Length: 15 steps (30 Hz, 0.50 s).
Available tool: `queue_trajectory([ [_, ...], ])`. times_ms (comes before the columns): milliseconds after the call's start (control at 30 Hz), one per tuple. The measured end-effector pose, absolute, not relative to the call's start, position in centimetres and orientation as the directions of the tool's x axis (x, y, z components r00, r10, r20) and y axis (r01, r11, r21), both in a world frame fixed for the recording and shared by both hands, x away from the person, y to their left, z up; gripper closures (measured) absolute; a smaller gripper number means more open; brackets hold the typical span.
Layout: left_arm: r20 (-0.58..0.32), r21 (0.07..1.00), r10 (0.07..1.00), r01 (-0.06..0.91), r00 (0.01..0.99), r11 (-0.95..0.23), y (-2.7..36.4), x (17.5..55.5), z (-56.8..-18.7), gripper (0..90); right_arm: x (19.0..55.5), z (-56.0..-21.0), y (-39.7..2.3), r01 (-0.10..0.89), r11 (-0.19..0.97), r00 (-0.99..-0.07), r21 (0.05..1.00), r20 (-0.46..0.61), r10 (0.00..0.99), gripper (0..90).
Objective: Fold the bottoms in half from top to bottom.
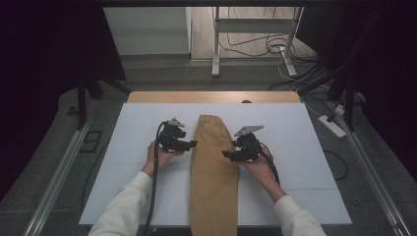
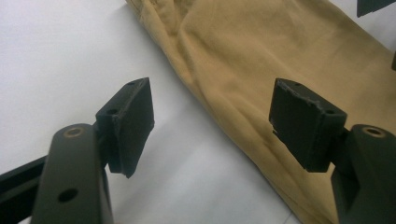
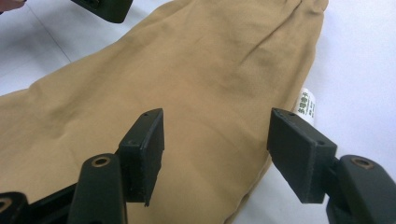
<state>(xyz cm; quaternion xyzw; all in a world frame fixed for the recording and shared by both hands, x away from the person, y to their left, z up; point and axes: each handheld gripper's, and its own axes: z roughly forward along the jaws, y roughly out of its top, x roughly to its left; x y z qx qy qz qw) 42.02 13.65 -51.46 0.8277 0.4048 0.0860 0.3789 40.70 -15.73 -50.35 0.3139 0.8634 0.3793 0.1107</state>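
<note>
A long, folded tan cotton garment [image 1: 213,172] lies lengthwise down the middle of the white table top [image 1: 295,137], its near end reaching the table's front edge and its rounded far end pointing away from the person. The left gripper [image 1: 191,144], black and held in the person's left hand [image 1: 160,155], sits just beside the garment's left edge with its tips pointing toward the cloth. In the left gripper view its jaws stand wide apart with nothing between the pads; one pad hangs over bare table, the other over the garment's edge [image 2: 233,60]. The right gripper [image 1: 227,154], held in the right hand [image 1: 260,164], sits at the garment's right edge, tips toward the cloth. In the right gripper view its jaws are likewise spread wide above the tan fabric [image 3: 187,79], gripping nothing. A small white label with green print [image 3: 307,103] sticks out from the garment's side seam, near the far pad.
</note>
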Motion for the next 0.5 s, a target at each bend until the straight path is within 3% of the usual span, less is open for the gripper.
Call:
queue_trajectory([
  [500, -0.19, 0.69, 0.74, 0.624, 0.645, -0.367, 13.6, 43.0, -52.0, 29.5, 42.6, -50.6, -15.8, 0.474, 0.497, -0.761, 0.726, 0.055, 0.646, 37.1],
])
